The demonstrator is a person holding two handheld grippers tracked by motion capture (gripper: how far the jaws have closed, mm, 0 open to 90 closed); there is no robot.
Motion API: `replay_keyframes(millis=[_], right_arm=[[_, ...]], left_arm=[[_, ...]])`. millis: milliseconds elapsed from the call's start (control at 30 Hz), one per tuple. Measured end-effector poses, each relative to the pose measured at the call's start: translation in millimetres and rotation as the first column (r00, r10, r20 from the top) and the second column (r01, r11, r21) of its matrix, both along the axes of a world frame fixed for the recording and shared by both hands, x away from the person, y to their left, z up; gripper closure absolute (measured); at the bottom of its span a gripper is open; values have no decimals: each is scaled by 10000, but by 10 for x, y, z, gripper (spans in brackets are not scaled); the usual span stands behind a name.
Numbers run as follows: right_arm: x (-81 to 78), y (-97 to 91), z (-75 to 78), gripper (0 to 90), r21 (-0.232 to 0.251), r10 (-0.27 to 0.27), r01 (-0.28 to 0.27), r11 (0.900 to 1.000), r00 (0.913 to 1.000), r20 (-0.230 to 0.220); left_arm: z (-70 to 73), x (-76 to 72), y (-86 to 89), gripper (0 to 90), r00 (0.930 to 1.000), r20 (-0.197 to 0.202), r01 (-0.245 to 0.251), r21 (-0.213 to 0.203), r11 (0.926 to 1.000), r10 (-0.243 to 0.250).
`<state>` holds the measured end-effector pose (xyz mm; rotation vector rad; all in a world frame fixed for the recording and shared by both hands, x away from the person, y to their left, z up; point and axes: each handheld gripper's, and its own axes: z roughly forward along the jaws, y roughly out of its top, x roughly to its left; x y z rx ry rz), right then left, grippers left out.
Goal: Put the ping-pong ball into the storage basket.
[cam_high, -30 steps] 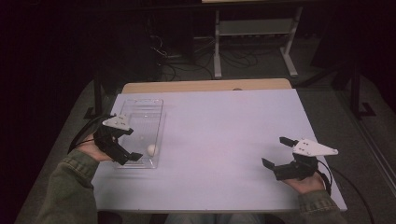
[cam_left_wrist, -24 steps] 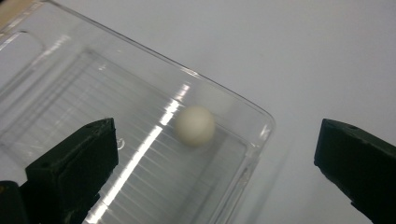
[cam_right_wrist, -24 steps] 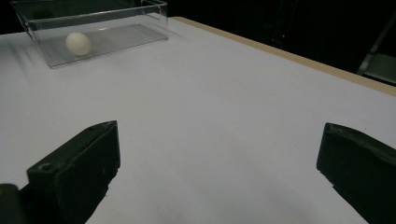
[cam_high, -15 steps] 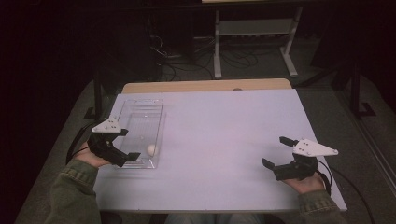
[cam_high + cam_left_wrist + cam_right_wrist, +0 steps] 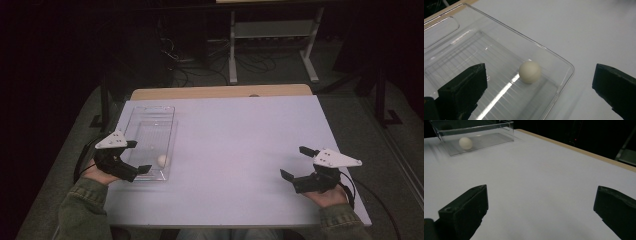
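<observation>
A small white ball (image 5: 162, 160) lies in the near end of a clear plastic tray (image 5: 150, 112) at the table's left. My left gripper (image 5: 138, 156) is open at the tray's near left corner, its jaws spread wide with nothing between them. In the left gripper view the ball (image 5: 529, 72) rests on the ribbed floor of the tray (image 5: 549, 53), ahead of the left gripper (image 5: 539, 92). My right gripper (image 5: 295, 162) stands open and empty over the table's near right. The right gripper view has the ball (image 5: 465, 143) and tray (image 5: 486, 131) far off beyond the right gripper (image 5: 541, 212).
The white tabletop (image 5: 240, 140) stretches bare between the two grippers. A wooden strip (image 5: 220, 92) borders its far edge. Beyond it on the dark floor are a metal stand (image 5: 270, 45) and loose cables (image 5: 195, 55).
My left gripper has drawn back a little to the left, away from the ball, which stays in the tray. The right gripper has not moved.
</observation>
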<state>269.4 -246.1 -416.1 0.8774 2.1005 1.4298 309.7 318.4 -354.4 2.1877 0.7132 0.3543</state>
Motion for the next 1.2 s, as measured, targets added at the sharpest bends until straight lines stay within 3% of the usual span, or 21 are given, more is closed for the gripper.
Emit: replay_keyframes(millis=[333,633,733,933,967,1000,1033,1100,1200], right_arm=[[-2,0,-1,0,-29,11,-11,10000,10000,-5],[-1,3,-5,0,-53,0,0,10000,10000,-33],[-1,1,-5,0,-60,-4,4,10000,10000,-27],[-4,-3,-4,0,-54,-10,10,10000,10000,-35],[-4,-3,-4,0,-55,-11,11,10000,10000,-31],[-4,-3,-4,0,-55,-11,11,10000,10000,-31],[-5,-2,-4,0,-55,-16,16,10000,10000,-31],[-5,-2,-5,0,-66,-13,13,10000,10000,-35],[-6,-2,-6,0,-75,-14,14,10000,10000,-40]], left_arm=[[-64,-45,58,0,9973,452,-560,-330,9979,575],[-120,-136,125,0,9847,1141,-1203,-1034,9873,1319],[-141,-157,145,0,9810,1259,-1347,-1068,9851,1478],[-192,-187,187,0,9695,1484,-1725,-1515,9733,1949],[-193,-207,198,0,9633,1644,-1852,-1645,9688,2121],[-193,-207,198,0,9633,1644,-1852,-1645,9688,2121],[-197,-220,208,0,9602,1668,-1936,-1809,9643,2241],[-228,-242,231,0,9577,1654,-2027,-1939,9598,2357],[-261,-255,245,0,9598,1553,-2019,-1967,9594,2339]])
